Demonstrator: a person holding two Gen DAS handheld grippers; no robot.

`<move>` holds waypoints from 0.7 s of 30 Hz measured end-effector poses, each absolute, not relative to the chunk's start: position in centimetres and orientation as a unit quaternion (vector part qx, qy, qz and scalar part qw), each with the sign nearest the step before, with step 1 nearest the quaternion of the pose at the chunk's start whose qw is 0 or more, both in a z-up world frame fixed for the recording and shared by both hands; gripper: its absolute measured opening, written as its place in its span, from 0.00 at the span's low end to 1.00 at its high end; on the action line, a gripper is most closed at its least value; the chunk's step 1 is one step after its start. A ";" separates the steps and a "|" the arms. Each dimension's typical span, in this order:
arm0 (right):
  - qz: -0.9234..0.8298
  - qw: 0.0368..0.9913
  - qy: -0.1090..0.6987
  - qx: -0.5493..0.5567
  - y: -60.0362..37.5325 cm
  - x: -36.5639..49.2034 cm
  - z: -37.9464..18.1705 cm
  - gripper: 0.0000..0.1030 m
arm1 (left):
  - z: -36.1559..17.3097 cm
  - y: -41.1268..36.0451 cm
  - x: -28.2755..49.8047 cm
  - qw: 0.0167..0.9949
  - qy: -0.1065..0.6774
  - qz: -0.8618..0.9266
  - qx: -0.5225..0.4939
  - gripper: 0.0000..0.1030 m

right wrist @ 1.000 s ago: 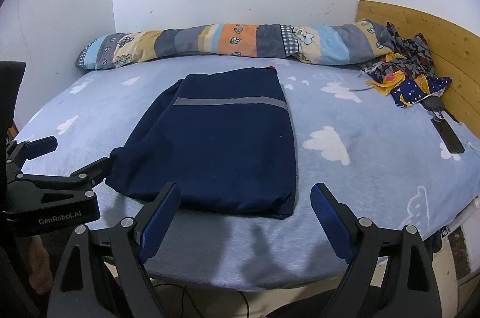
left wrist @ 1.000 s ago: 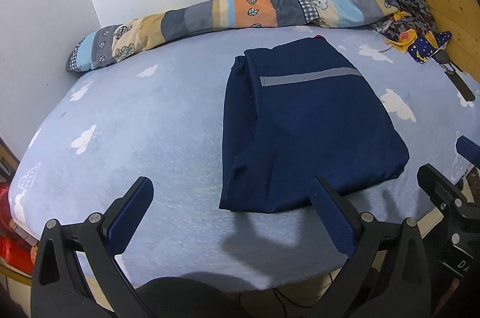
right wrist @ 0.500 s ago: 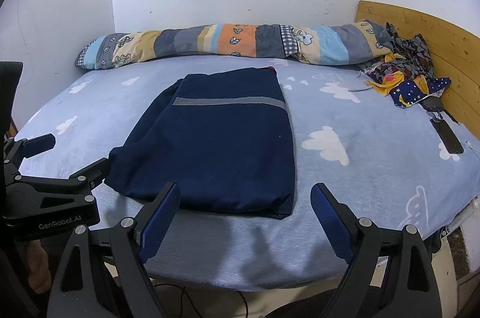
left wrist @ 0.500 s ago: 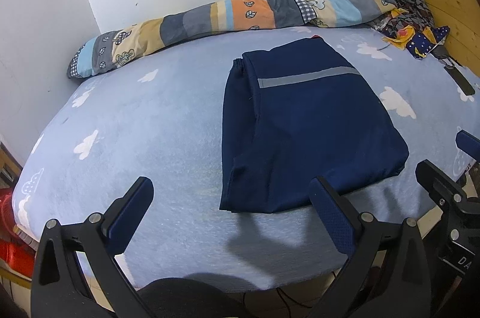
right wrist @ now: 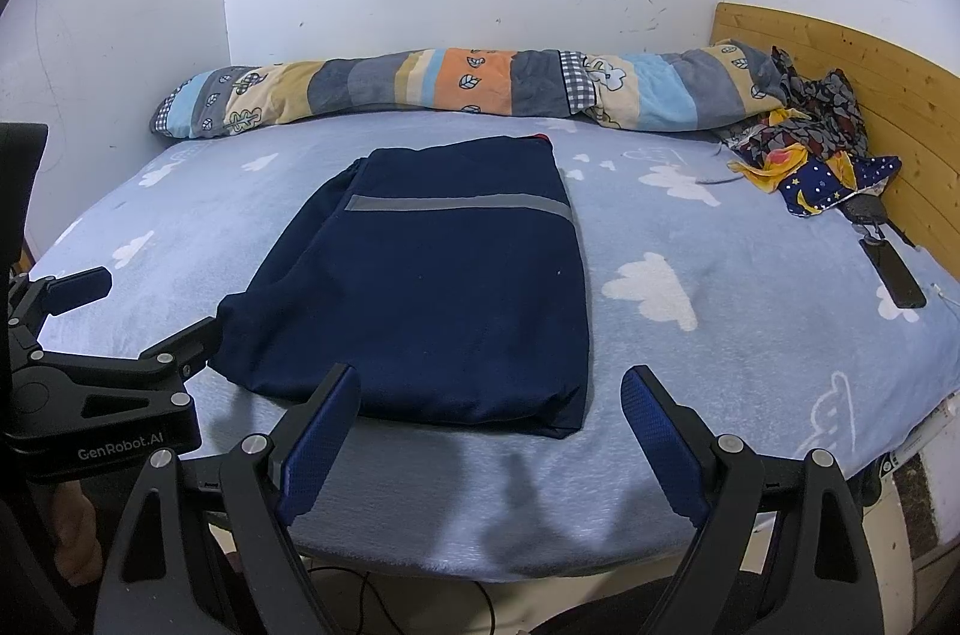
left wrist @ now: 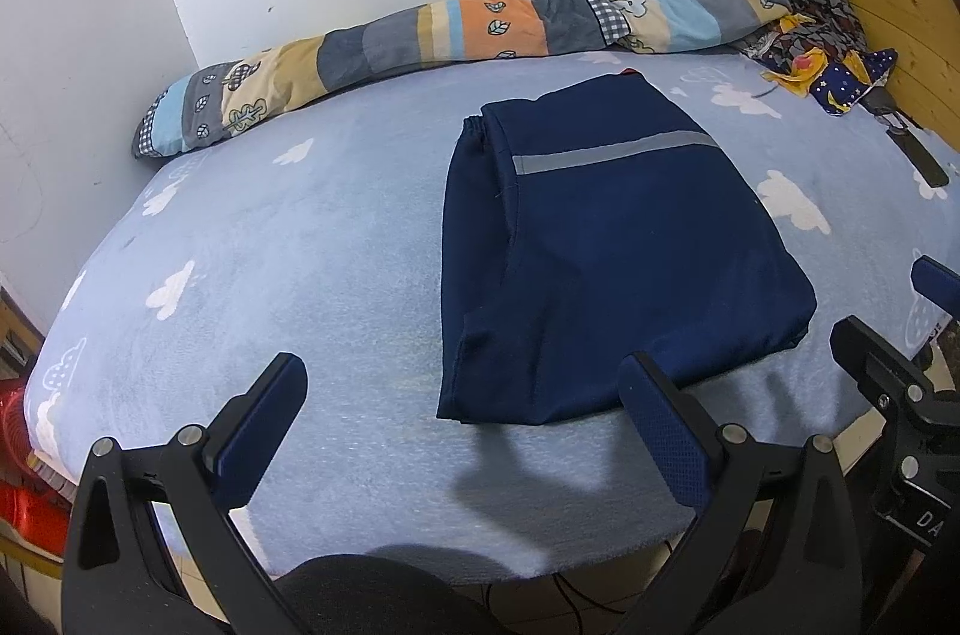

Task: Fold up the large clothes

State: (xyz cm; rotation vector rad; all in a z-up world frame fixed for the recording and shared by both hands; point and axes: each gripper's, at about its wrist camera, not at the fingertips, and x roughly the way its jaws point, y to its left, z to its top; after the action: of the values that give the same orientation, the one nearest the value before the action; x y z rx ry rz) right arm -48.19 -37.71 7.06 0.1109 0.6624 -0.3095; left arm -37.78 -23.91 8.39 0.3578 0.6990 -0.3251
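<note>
Jaws apart; navy garment (right wrist: 432, 293) folded flat

red object (left wrist: 18, 479): cut off at left edge, unidentifiable | dark flat object (right wrist: 897, 275) by headboard: too small to identify

A large navy garment (left wrist: 606, 257) (right wrist: 432, 287) with a grey stripe across its far part is lying flat on the bed, folded into a neat rectangle, one layer sticking out along its left side.
</note>
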 end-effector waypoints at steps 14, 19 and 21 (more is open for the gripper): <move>-0.155 0.932 0.323 0.055 -38.0 -48.6 7.4 0.88 | 8.5 -24.2 -37.9 0.909 0.340 -0.153 0.185 1.00; -0.151 0.936 0.314 0.058 -38.2 -49.2 8.2 0.88 | 8.8 -24.1 -38.0 0.906 0.349 -0.164 0.178 1.00; -0.151 0.939 0.305 0.057 -38.3 -49.6 8.8 0.88 | 9.4 -23.6 -38.2 0.907 0.346 -0.168 0.171 1.00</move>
State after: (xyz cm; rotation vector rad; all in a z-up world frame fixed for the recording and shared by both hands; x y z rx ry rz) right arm -49.59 -38.25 8.77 0.1155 0.6233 -0.3083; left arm -38.19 -23.62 9.40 0.3521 0.7147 -0.3469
